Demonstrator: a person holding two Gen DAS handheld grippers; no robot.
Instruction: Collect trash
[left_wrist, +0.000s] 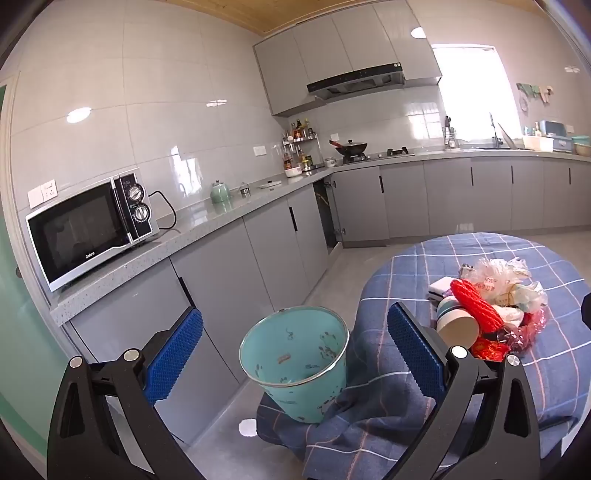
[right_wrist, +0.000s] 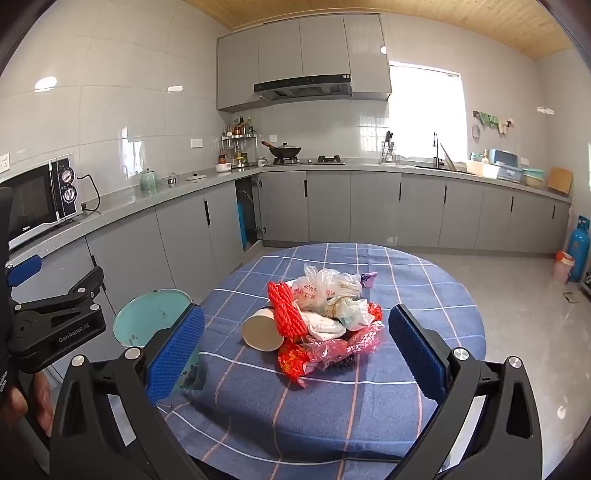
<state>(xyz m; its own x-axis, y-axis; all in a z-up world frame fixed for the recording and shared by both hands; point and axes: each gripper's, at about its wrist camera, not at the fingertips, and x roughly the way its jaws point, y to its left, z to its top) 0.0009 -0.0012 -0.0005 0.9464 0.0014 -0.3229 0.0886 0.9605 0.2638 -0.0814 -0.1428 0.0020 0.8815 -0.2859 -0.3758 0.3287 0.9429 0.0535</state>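
Right wrist view looks across a round table (right_wrist: 424, 295) draped in a blue checked cloth, and everything else is easiest placed from that table. Near its middle lies the trash pile (right_wrist: 325, 317): a red foam net sleeve (right_wrist: 286, 310), a white paper cup (right_wrist: 263, 333) tipped on its side with its base facing the camera, crumpled clear plastic bags (right_wrist: 325, 284), and red wrappers (right_wrist: 314, 350) at the pile's near edge. The right gripper (right_wrist: 295, 347) hangs over the table's near side with its blue-padded fingers (right_wrist: 417, 350) spread wide apart, holding nothing and touching nothing. Just beside the table's left edge stands a teal bin (left_wrist: 295, 362), its open mouth tilted toward the left wrist camera, with a fold of the tablecloth draped against its lower side. The left gripper (left_wrist: 295, 354) is aimed at that bin, fingers (left_wrist: 173, 354) likewise spread wide and empty, clear of the rim. Beyond the table, grey cabinets run along the wall, with a microwave (left_wrist: 92, 229) on the counter to the left.
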